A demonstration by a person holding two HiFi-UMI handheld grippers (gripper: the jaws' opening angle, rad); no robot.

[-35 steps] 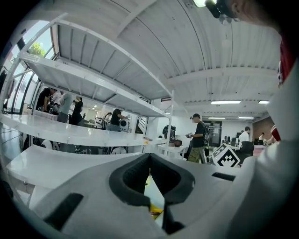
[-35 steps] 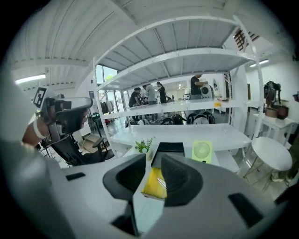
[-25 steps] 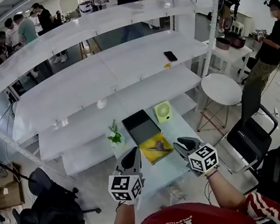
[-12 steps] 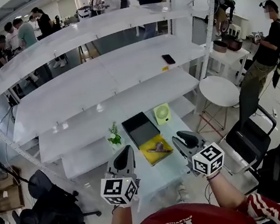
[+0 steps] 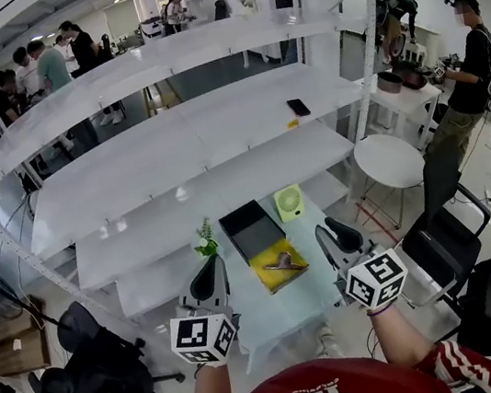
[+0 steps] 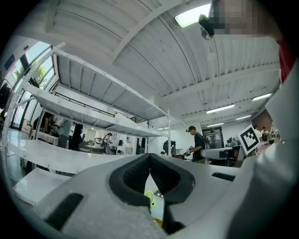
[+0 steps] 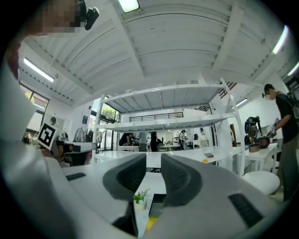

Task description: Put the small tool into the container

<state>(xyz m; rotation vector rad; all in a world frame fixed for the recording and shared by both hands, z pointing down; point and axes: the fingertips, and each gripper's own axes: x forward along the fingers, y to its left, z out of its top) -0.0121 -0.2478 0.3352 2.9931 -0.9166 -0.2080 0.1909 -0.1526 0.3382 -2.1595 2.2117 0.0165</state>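
Note:
The small tool point(image 5: 284, 262), grey metal, lies on a yellow pad point(image 5: 279, 266) on a small pale table point(image 5: 287, 305). Just behind the pad sits the black open container point(image 5: 251, 227). My left gripper point(image 5: 208, 274) hovers above the table's left side, its jaws shut with the tips touching and nothing between them point(image 6: 149, 156). Above the table's right side my right gripper point(image 5: 338, 233) stands open and empty point(image 7: 153, 161). In the right gripper view the container point(image 7: 157, 200) and the pad point(image 7: 150, 223) show low between the jaws. Both grippers are well clear of the tool.
A green fan point(image 5: 288, 202) and a small potted plant point(image 5: 205, 239) stand at the table's back corners. Long white shelves point(image 5: 183, 155) run behind. Black office chairs point(image 5: 98, 374) flank the table, a round white stool point(image 5: 390, 157) stands right, and a person point(image 5: 464, 80) is beyond it.
Both grippers have risen toward the camera and spread a little further apart, away from the pad. The tool, pad and container have not moved.

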